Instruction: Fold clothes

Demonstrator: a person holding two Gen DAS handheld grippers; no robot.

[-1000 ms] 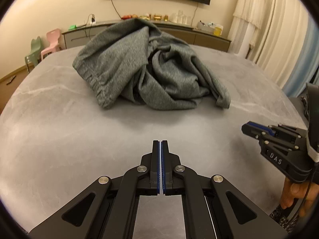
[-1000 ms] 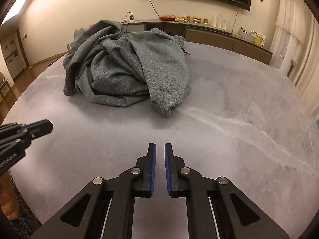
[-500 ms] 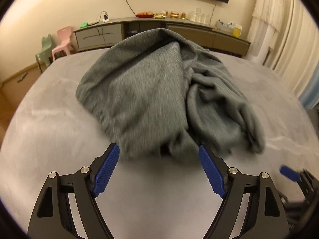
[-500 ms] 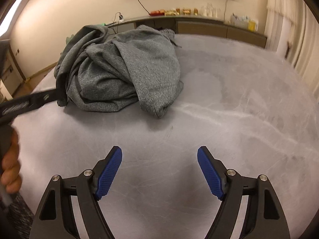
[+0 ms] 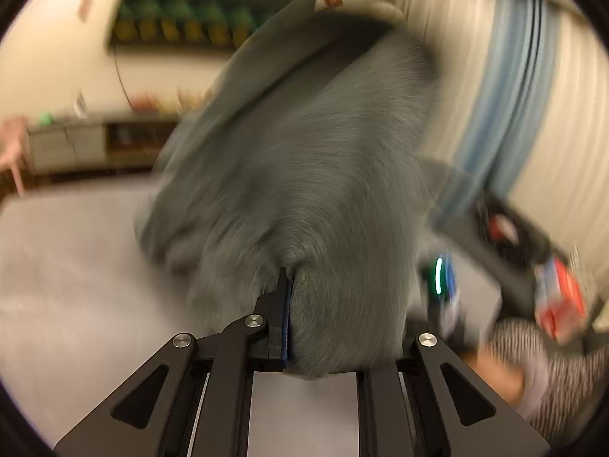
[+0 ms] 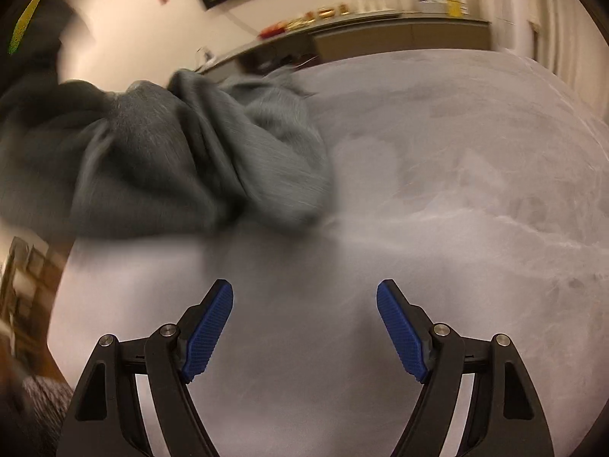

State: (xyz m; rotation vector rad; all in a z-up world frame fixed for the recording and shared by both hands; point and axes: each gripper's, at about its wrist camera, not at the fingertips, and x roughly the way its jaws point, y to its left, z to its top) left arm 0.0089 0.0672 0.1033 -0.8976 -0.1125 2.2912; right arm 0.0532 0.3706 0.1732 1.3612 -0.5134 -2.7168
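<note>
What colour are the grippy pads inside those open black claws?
Bright blue, with a fine textured grid. The pads show best in the right wrist view.

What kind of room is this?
Probably a living or dining room in a home: a long sideboard against the wall, curtains by a window, and a big grey marble-look table with a grey garment on it.

Left tongs (image 5: 304, 304) closing on grey fabric, right tongs (image 6: 304, 327) spread wide, nothing between
</note>
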